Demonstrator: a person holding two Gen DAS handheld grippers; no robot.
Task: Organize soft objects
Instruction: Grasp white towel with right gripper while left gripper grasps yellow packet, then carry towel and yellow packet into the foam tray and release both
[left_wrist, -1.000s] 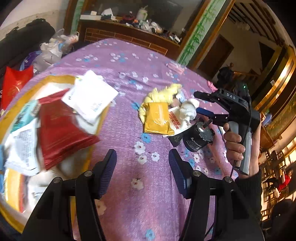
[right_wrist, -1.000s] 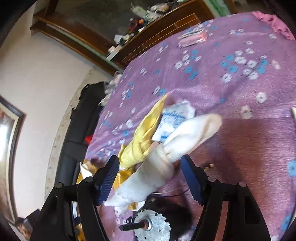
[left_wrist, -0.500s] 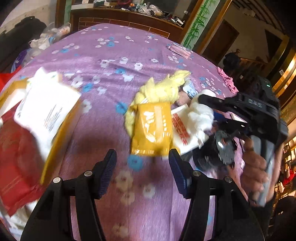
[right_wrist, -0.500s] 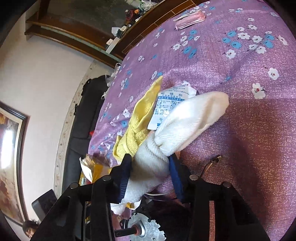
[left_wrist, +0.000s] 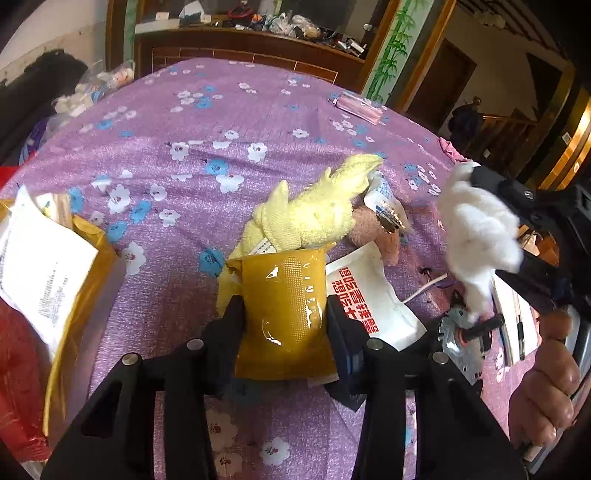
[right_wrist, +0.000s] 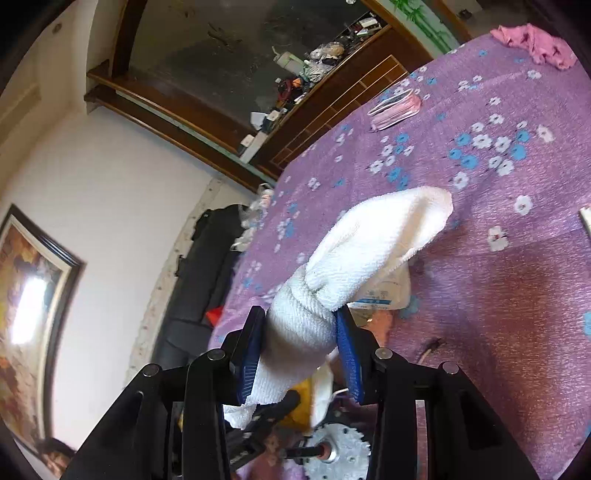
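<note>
My left gripper (left_wrist: 284, 314) has just been closing, and its pads now sit against both sides of the mustard-yellow packet (left_wrist: 286, 314). The packet is a glossy, flat sachet with a dotted texture and a crinkled top seam. It lies on the purple flowered tabletop (left_wrist: 192, 192), roughly mid-surface, at the near end of a small heap.

Just behind the packet is the pale yellow towel (left_wrist: 314, 218), a nubby terry cloth bunched into a long roll that points toward the far right edge. Beside the towel on the right I see a bit of pinkish plush (left_wrist: 373, 230), and a white sachet with red print (left_wrist: 364, 299) touches my right finger. A metal motor with a toothed disc (left_wrist: 461, 343) lies near that sachet.

My right gripper (right_wrist: 301, 345) is clamped on the white towel (right_wrist: 354, 258). The towel is a soft ribbed terry cloth, pinched narrow at the pads and flaring into a folded lobe beyond them. In the left wrist view it appears fluffy (left_wrist: 476, 229) and lifted above the tabletop toward the right edge, with my right hand (left_wrist: 543, 387) on the handle below.

At the left edge of the tabletop a yellow tray (left_wrist: 86, 251) holds white paper packets and a red pouch (left_wrist: 18, 362). A pink pack (left_wrist: 356, 105) lies near the far edge.
</note>
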